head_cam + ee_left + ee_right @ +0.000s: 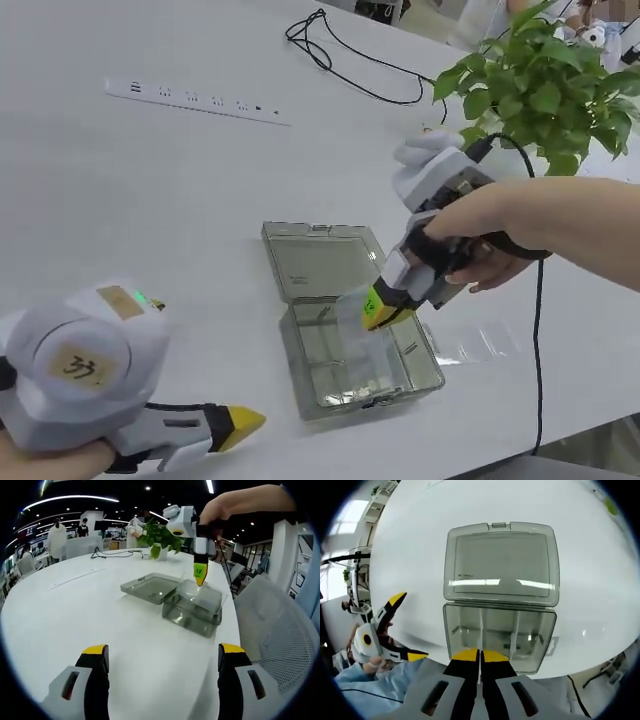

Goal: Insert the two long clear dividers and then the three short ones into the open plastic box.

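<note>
A: Right gripper [385, 312]: fingers pinched narrow on a thin clear plastic divider [202, 596], which shows edge-on between the tips in the right gripper view. It hangs directly over the open smoky-clear plastic box [296, 360], tips pointing down into the base.

B: Way to go from here?

A: Down, by my reading. The sheet seems to run crosswise to the hinge, in line with clear walls standing in the base. Slot match is too fine to read, and I cannot tell how many walls are seated.

B: Left gripper [245, 420]?

A: Fingers wide, empty, near the front edge of the white desk [150, 200], well apart from the box. The right one is nearer.

B: Anything in the way?

A: The box's flat lid [320, 262] lies open on the far side. Spare clear dividers [480, 342] lie just beside the box, toward the desk's right edge. Leafy green plant [540, 90] is well apart, near the far right corner. The drop looks free.
</note>
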`<state>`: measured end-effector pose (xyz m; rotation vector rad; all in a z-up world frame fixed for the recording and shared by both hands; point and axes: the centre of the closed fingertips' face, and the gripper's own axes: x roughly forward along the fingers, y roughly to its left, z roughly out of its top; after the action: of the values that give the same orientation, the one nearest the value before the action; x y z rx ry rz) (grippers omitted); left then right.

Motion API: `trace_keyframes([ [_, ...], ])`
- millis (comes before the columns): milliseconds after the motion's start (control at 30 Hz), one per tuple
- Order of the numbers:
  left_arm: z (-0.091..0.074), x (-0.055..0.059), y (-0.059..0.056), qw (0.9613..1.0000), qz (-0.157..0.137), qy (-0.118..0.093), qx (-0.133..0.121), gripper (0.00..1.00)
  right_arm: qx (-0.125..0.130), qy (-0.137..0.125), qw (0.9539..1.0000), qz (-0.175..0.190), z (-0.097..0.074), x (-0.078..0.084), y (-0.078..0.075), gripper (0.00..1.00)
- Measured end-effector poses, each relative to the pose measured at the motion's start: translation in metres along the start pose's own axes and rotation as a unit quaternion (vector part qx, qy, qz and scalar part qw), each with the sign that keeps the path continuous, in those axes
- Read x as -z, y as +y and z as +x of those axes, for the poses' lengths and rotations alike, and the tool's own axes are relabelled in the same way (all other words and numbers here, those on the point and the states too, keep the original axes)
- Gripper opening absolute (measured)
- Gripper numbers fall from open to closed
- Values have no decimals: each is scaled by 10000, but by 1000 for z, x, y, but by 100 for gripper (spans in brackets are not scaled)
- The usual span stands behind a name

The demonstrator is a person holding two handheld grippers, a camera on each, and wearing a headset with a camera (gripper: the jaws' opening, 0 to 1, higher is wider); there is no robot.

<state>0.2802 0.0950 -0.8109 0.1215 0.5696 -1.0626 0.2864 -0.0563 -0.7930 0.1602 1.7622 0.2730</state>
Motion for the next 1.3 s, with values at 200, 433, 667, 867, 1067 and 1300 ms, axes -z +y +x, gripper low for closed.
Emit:
trace_keyframes([
  [200,0,0,3,10000,-34,-11,-30,92,56,121,9999,-48,2,-2,0,2],
  [433,1,1,4,10000,-59,-9,-34,91,82,144,9998,-61,4,-2,0,2],
  [667,1,4,4,10000,-88,2,-23,91,125,193,9997,-67,6,6,8,2],
  [867,0,6,5,9999,-127,-3,-47,91,131,217,9997,-51,8,0,3,2],
  [1067,-1,8,5,9999,-153,8,-68,91,158,254,9995,-84,11,-1,4,2],
  [1300,-1,9,7,9998,-187,9,-80,91,163,278,9994,-109,12,7,11,2],
])
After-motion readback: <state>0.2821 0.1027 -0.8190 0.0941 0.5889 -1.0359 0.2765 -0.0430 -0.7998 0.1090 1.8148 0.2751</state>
